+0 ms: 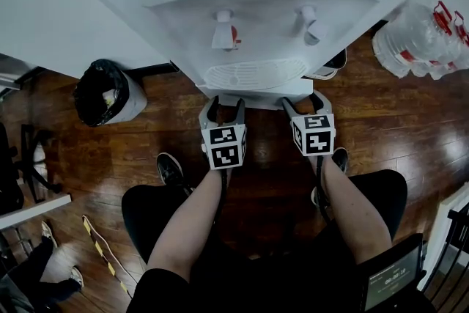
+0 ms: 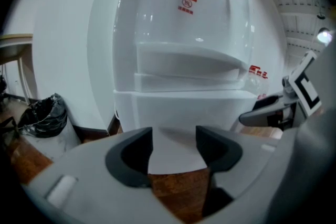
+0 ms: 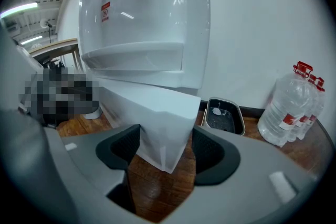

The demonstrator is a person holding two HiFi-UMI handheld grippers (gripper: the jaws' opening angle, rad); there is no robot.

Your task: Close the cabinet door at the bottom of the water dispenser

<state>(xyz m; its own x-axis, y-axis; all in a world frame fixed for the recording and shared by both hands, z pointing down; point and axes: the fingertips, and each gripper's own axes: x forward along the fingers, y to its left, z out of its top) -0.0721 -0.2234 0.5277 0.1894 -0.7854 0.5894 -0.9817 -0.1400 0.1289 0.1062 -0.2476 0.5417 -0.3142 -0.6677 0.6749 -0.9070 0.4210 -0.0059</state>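
The white water dispenser (image 1: 256,26) stands against the wall, with two taps above a drip grille (image 1: 253,73). Its bottom cabinet door (image 2: 178,107) is a plain white panel facing both grippers; from these views I cannot tell whether it sits fully flush. My left gripper (image 1: 223,102) is open just in front of the panel, with nothing between its jaws (image 2: 174,139). My right gripper (image 1: 305,99) is open too. In its own view the cabinet's lower right corner (image 3: 157,118) shows between the spread jaws (image 3: 166,147), and the pads are clear of it.
A bin lined with a black bag (image 1: 110,93) stands left of the dispenser. Large water bottles with red caps (image 1: 418,40) stand at the right, and a grey tray (image 3: 224,115) lies on the wood floor beside the cabinet. The person's legs and shoes are below the grippers.
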